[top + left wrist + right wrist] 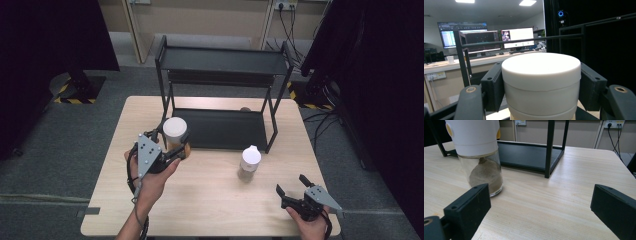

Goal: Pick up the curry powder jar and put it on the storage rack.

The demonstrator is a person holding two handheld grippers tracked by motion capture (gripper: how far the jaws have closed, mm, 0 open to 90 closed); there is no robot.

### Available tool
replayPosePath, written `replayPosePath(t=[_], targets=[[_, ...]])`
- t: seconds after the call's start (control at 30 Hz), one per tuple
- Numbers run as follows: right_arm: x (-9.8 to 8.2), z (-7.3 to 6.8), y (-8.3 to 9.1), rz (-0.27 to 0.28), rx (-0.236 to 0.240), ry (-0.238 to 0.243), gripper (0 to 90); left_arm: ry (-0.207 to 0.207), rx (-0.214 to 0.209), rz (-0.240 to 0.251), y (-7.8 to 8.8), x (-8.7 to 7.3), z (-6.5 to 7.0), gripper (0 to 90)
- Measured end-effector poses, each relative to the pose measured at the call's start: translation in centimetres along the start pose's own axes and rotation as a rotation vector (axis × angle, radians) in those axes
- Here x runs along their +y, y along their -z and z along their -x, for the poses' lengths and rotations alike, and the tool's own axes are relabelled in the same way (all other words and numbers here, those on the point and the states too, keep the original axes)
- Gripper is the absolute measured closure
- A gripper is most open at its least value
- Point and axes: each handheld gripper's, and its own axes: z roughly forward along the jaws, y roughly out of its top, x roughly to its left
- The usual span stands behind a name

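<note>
At the front-left corner of the black rack (220, 85), the left gripper (175, 150) has its fingers (492, 90) clamped on a white-lidded jar (175, 131). Both pads press the jar's sides just under the lid; the jar is upright, long axis vertical, lid facing up. From the high view it looks lifted off the counter (210, 200), hanging just in front of the rack's lower shelf (220, 129), near its left post.

Key relation, as I read it: the shelf openings lie straight ahead of the jar, away from the person. The rack's crossbar runs level with the lid in the left gripper view, so clearance under or over that bar decides which shelf it goes to. Keep the jar vertical.

Right gripper (295, 192) sits in front of the rack's right end, near the counter's front edge, fingers (466, 207) spread wide with nothing between them. The second jar (249, 162), white cap over brownish powder, stands on the counter between that gripper and the rack, so the right hand is the nearer one for it.
</note>
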Motion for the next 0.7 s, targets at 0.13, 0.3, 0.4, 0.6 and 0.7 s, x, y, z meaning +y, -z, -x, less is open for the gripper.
replayPosePath(t=[0.13, 0.3, 0.4, 0.6, 0.7], targets=[[0.0, 0.0, 0.0, 0.001, 0.0, 0.002, 3.2, -0.004, 0.013, 0.016, -0.6, 0.5, -0.2, 32.9], [0.0, 0.0, 0.0, 0.001, 0.001, 0.002, 3.2, -0.005, 0.024, 0.04, -1.3, 1.2, -0.4, 32.9], [0.0, 0.0, 0.0, 0.001, 0.001, 0.002, 3.2, -0.005, 0.028, 0.054, -1.8, 1.7, -0.5, 32.9], [0.0, 0.0, 0.0, 0.0, 0.002, 0.002, 3.2, -0.008, 0.036, 0.077, -2.8, 2.8, -0.7, 33.0], [0.0, 0.0, 0.0, 0.001, 0.001, 0.004, 3.2, -0.01, 0.039, 0.083, -3.2, 3.4, -0.8, 33.0]])
